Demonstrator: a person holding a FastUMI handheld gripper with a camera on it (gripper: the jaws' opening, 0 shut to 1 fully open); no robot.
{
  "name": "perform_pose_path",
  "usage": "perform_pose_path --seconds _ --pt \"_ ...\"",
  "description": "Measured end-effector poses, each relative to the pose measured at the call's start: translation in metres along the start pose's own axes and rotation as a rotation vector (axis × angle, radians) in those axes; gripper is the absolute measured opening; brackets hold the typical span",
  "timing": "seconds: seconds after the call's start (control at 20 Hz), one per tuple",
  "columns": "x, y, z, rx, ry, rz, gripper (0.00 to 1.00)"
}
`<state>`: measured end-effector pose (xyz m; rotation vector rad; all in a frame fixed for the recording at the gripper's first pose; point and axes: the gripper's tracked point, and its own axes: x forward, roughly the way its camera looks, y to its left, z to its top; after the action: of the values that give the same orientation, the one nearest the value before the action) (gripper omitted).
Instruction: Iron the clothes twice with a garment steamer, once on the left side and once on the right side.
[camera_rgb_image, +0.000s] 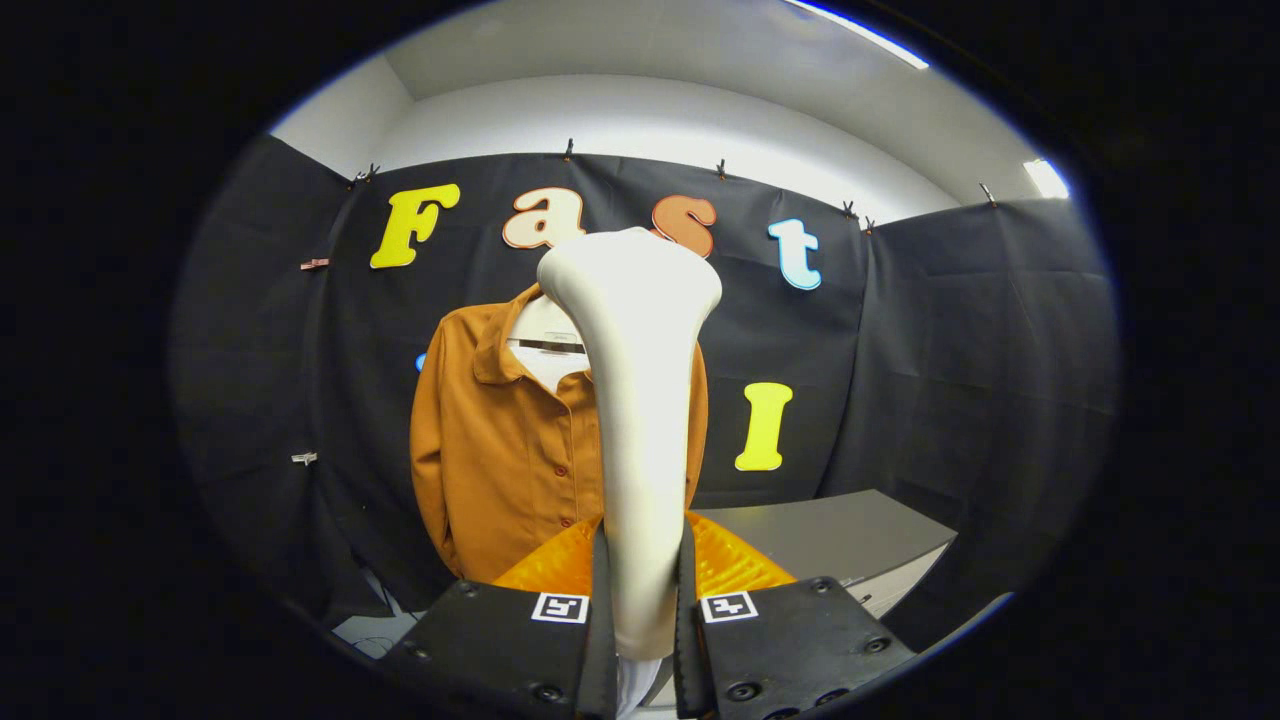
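— What is the claw (640, 600) doing?

— It is pinching the garment steamer (638, 400) by its handle. Both fingers (598, 620) press on the pale handle, one on each side, with the handle standing upright between them.

— And the steamer itself, how does it sit?

— The handle rises from between the fingers and widens at the top into a flared head, which tilts a little toward the left. The head stands in front of the booth wall's upper part and covers the right side of the garment beyond it.

— Which garment?

— A rust-orange shirt (500, 440) with a collar and a row of small buttons down the front. It hangs on the dark cloth wall (950, 330), well beyond the fingers. A lighter inner piece shows at its open neck. I think it hangs on a hanger, though the neck area is too small to be sure.

— Is the steamer touching the shirt?

— From this angle I cannot tell; the head overlaps the shirt's right half, but the gap between them is not readable.

— Anything else nearby?

— A grey counter (850, 540) lies to the right, beyond the fingers and below the wall. Ribbed orange material (735, 565) shows just behind the fingers at the base of the handle.
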<state>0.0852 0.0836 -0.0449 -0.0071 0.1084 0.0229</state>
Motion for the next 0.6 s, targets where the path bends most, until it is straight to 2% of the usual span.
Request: perform_pose_path --seconds 0.6 --pt "-0.0022 0.0056 0.0002 0.010 -0.009 -0.014 0.26"
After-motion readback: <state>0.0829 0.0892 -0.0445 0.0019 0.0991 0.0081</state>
